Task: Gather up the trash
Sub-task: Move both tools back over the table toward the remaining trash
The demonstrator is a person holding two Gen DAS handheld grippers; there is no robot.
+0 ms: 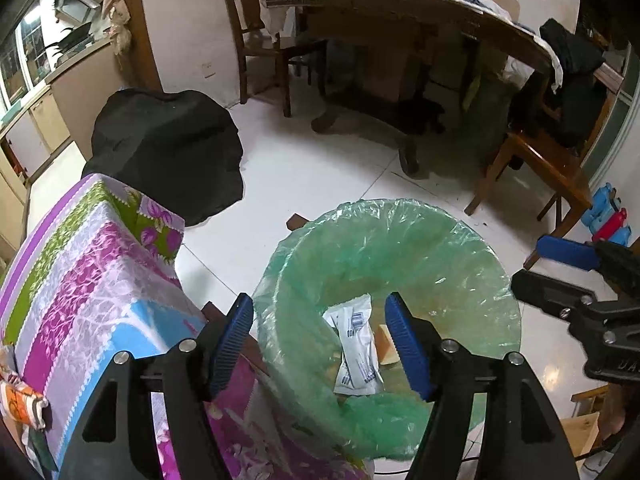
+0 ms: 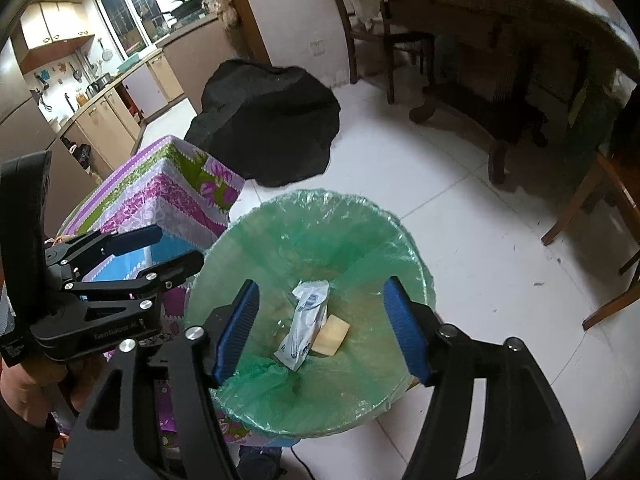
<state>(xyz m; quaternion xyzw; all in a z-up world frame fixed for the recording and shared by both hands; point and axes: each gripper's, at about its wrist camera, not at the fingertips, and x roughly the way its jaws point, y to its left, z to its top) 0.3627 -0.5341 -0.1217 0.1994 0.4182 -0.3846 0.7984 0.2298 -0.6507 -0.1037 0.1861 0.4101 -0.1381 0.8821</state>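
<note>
Left wrist view shows the white tiled floor [image 1: 320, 168], where a bin lined with a green bag [image 1: 400, 240] stands just beside a floral-covered bench [image 1: 92, 264]. Both the left tongs [image 1: 320, 340] and the right tongs [image 2: 320, 328] hang released over the bin's mouth, nothing between their blue pads. Inside, at the bottom, a crumpled white wrapper [image 2: 306, 320] lies touching a small tan card piece [image 2: 332, 336].
</note>
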